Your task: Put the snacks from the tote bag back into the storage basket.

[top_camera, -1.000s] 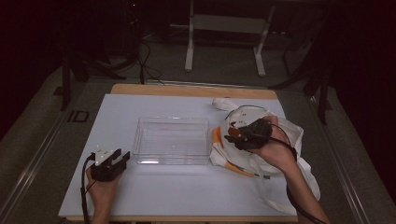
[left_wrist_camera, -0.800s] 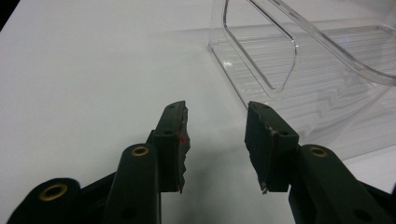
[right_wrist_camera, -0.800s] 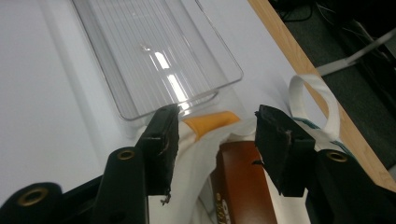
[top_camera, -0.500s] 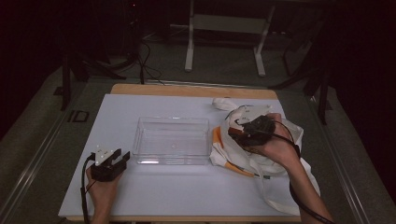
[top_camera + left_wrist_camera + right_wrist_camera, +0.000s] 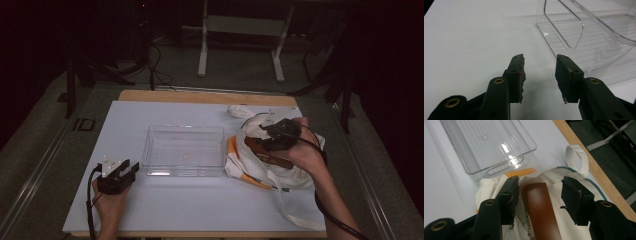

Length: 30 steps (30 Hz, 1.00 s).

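Brown case (image 5: 540, 207), glossy and oblong, lies on the white bag (image 5: 574, 230) between the right gripper's (image 5: 537, 195) released jaws.

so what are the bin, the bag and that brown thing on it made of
Bin: clear hard plastic, glossy; the table shows through its ribbed floor.
Bag: off-white woven cloth, matte, rumpled, with a webbing loop.
Brown thing: smooth reddish-brown with soft sheen, perhaps plastic or lacquered wood.

Your clear tray (image 5: 184, 150) sits mid-table (image 5: 165, 205), with the cloth bag (image 5: 265, 165) touching its right end. The slim box (image 5: 267, 155) lies on that bag. Your left gripper (image 5: 125, 170) rests just beside the tray's near-left corner.
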Tool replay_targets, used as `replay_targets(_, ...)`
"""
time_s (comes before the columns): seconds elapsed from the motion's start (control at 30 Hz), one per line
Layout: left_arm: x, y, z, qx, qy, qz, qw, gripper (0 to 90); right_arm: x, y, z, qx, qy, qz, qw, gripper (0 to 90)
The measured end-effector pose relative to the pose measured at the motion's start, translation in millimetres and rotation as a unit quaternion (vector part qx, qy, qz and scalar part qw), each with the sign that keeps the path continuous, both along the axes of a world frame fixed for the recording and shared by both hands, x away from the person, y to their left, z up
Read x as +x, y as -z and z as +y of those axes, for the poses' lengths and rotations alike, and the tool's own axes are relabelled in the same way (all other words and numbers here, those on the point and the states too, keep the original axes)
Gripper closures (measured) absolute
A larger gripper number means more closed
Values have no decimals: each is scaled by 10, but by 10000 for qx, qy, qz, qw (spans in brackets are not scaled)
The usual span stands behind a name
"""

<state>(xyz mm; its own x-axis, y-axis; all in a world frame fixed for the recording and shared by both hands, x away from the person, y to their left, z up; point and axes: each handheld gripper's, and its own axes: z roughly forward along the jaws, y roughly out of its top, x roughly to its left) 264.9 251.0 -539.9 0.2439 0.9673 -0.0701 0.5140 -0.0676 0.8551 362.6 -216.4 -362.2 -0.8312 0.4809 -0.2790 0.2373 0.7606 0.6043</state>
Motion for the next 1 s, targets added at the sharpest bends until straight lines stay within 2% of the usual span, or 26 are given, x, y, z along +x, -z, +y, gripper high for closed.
replay_targets(1.0,1,0,0,16,-5,20,10000,588,110,-14,-92,-317,108,40,9994,476)
